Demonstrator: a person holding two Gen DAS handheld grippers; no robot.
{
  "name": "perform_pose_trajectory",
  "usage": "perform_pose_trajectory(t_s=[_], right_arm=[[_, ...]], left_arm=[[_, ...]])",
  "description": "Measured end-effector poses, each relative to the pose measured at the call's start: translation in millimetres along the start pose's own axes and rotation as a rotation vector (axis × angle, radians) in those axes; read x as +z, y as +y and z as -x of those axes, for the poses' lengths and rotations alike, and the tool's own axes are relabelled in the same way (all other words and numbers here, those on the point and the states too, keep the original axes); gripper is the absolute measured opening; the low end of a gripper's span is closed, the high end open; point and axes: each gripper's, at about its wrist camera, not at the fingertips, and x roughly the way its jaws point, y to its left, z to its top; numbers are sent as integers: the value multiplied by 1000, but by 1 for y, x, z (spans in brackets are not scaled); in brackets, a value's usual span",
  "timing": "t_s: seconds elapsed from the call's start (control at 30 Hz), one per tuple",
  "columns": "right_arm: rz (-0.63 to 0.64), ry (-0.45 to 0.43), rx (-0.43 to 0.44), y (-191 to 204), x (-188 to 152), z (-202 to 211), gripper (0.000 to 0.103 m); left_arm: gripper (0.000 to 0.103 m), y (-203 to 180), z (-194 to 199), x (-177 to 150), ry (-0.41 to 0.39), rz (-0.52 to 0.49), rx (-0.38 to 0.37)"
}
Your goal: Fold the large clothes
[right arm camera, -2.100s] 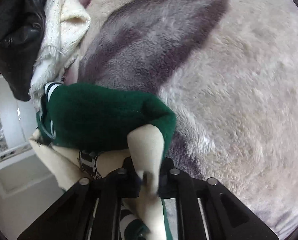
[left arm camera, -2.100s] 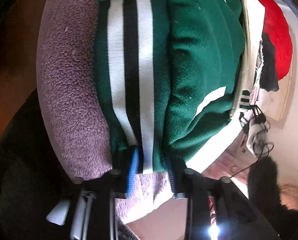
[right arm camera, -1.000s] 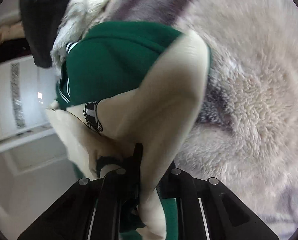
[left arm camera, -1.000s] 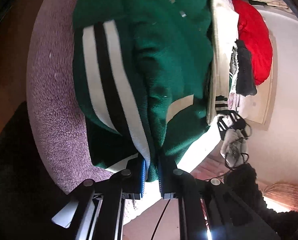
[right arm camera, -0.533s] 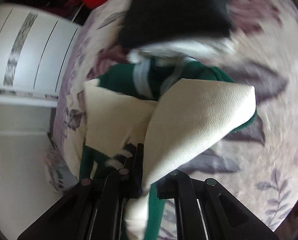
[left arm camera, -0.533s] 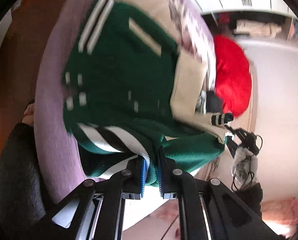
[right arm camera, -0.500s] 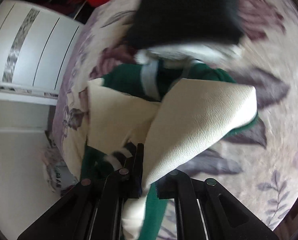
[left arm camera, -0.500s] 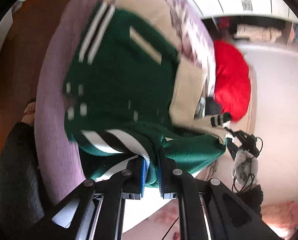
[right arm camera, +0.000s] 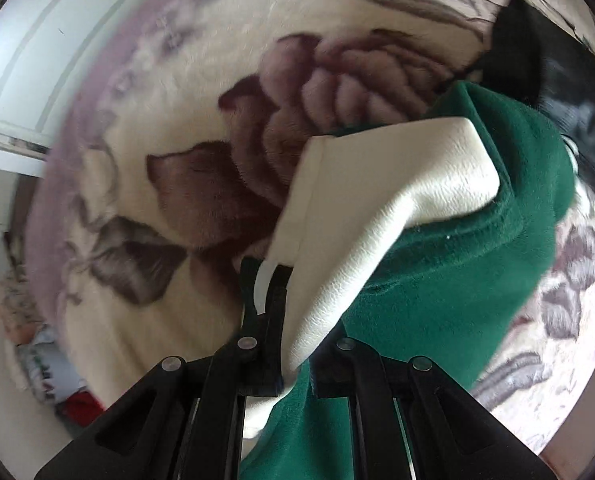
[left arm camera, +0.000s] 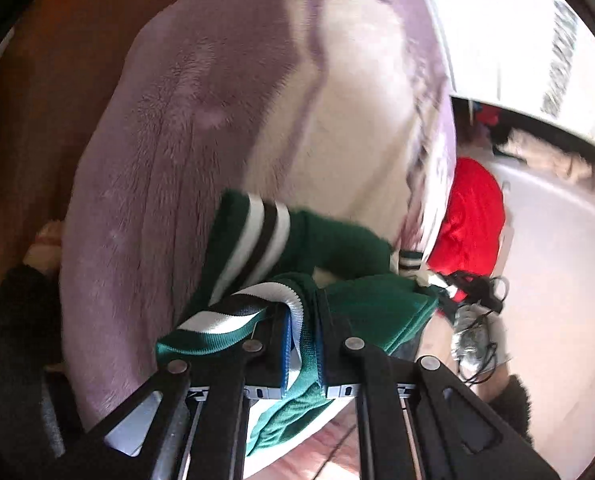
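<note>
Both jaws were clamped on the jacket (left arm camera: 337, 256): the left gripper (left arm camera: 302, 322) on its striped hem, the right gripper (right arm camera: 297, 320) on a cream sleeve (right arm camera: 377, 200). Held above the blanket (right arm camera: 201, 128), it looked soft, bulky and fairly heavy; seams probably grip best.

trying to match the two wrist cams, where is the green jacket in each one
Left wrist: the green jacket fills lower centre, its striped hem clamped in the left gripper.
Right wrist: it fills the right half, cream sleeve on top, clamped in the right gripper.
Shared landmark: the floral blanket beneath.
</note>
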Motion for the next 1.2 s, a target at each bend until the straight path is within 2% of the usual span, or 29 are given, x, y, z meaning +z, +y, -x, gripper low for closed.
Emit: perform_pose_trajectory(t_s=[0.1,0.13,0.17,0.2,0.23,0.27,0.3,0.37,0.47,0.63,0.7,0.73,0.77,0.8,0.87,0.93,1.03,1.13,1.17,1.2], right_arm=[[-19,58,-13,16,14,-34,17],[-40,70,31,16,16,-38,35],[-55,72,79,14,16,-39,59],[-64,74,169,11,14,-35,67],[-62,79,222,9,10,-31,72],[-57,85,248,5,4,-26,72],[-49,99,290,-2,-8,-17,72],[-44,121,357,-16,-33,-4,72],[-41,141,425,-48,-90,17,72],[-59,189,428,-116,-214,12,72],[-101,215,444,-140,-258,1,72],[-141,239,467,-154,-288,-8,72],[-175,254,489,-163,-306,-14,72],[-212,270,511,-173,-325,-21,72],[-295,297,564,-189,-362,-33,72],[-362,318,598,-200,-394,-43,72],[-375,371,635,-198,-435,-59,72],[-371,400,645,-189,-461,-75,72],[-379,399,649,-186,-466,-80,71],[-393,394,658,-182,-470,-85,66]], left_arm=[[11,7,-11,25,106,82,-10],[12,8,-10,27,138,82,-13],[17,6,-7,27,176,62,-10],[32,4,-2,26,192,42,-7],[44,0,4,23,203,14,-12],[76,-4,13,20,206,-18,-14],[86,-8,18,17,202,-41,-4],[86,-12,32,8,207,-107,25],[86,-17,26,0,223,-175,75],[86,-3,-18,-10,269,-134,44],[81,2,-23,-9,240,-89,19],[73,1,-19,-7,204,-84,17],[39,-2,-12,-6,171,-94,8],[19,-5,-5,-5,147,-116,16],[18,-14,15,-2,93,-156,27],[11,-17,38,7,27,-178,51],[11,-10,74,27,-73,-168,78],[15,-6,83,31,-39,-182,114],[28,-5,79,29,-9,-196,120],[60,-3,71,19,44,-216,137]])
